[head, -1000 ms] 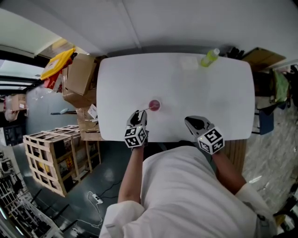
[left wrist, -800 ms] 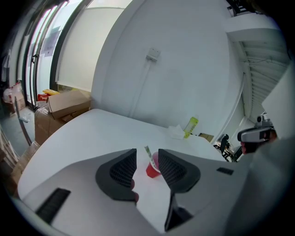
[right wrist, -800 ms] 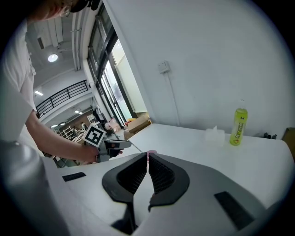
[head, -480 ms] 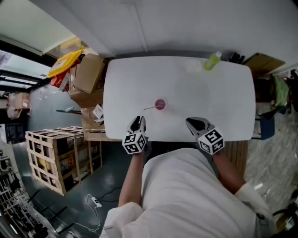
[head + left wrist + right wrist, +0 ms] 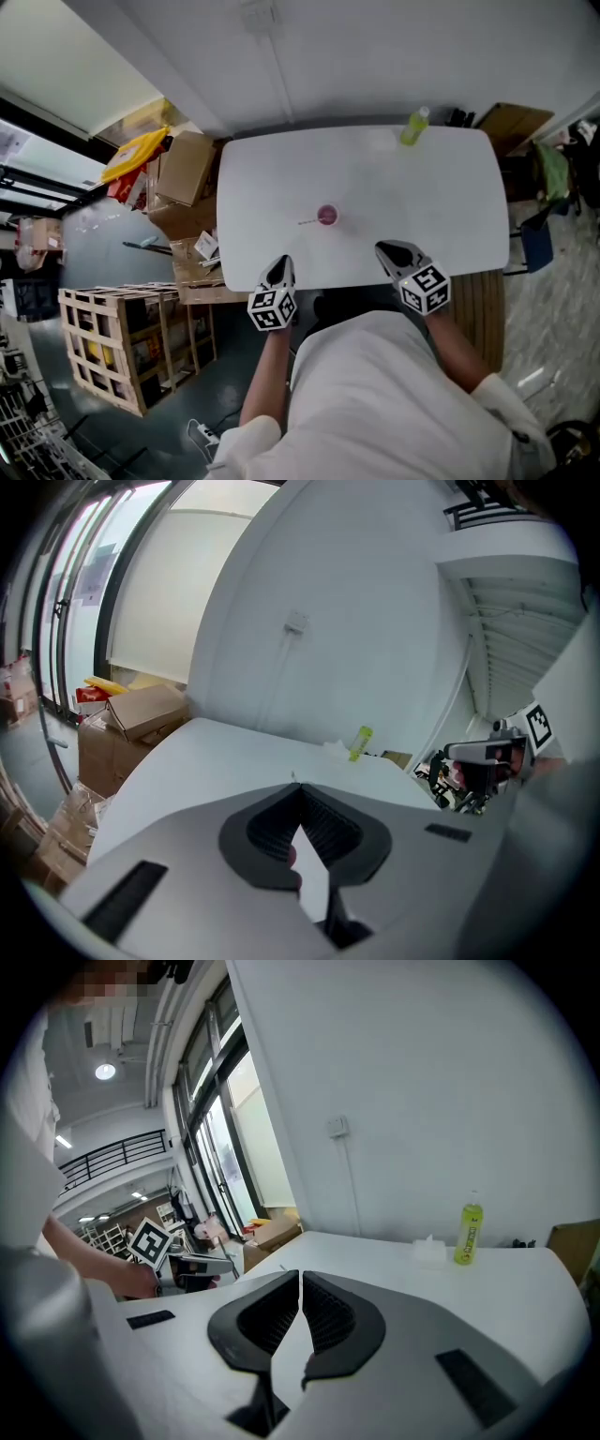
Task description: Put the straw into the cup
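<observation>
Straw [image 5: 307, 221] pokes out of the pink cup [image 5: 326, 216] toward the left in the head view (it is too thin to tell how deep it sits). The cup stands upright on the white bench [image 5: 441, 197], a little left of the middle and nearer the person's edge. The left gripper [image 5: 281, 264] hangs over that near edge, well apart from the cup, its jaws closed tip to tip with nothing gripped. The right gripper [image 5: 384, 249] hovers over the same edge further right, jaws likewise closed and empty. A green bottle [image 5: 414, 126] stands at the far edge. Off the bench's left side lie cardboard boxes [image 5: 186, 167], and lower down a wooden crate [image 5: 122, 342] sits on the floor.
</observation>
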`<state>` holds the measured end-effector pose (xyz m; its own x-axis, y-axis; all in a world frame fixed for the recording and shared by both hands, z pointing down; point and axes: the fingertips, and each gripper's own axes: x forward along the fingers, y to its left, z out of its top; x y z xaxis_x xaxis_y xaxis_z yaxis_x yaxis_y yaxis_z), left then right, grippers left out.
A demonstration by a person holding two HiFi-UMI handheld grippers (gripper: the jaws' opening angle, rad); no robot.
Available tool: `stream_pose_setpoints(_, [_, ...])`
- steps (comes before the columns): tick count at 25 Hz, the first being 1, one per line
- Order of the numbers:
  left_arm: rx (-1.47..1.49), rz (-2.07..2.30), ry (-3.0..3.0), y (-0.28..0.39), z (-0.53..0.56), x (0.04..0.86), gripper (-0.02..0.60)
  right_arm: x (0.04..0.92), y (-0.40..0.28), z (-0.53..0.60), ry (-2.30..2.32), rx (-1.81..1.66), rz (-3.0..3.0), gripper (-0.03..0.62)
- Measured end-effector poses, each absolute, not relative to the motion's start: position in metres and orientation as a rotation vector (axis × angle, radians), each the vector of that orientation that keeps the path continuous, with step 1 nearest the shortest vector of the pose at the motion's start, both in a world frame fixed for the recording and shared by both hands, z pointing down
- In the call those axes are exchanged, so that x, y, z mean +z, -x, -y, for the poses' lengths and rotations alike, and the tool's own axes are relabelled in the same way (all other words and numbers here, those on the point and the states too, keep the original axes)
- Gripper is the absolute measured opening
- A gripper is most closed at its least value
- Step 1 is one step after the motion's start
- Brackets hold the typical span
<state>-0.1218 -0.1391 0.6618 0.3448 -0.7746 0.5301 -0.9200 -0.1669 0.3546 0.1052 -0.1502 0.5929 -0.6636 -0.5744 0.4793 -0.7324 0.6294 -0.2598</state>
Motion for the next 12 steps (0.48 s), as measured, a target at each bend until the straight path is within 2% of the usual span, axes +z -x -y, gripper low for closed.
stream_pose_setpoints(12, [0.285,1.298,-2.169,0.136,0.076,0.609,0.002,0.57,-0.093,0.089,-1.231,0.578,2.501,0.037])
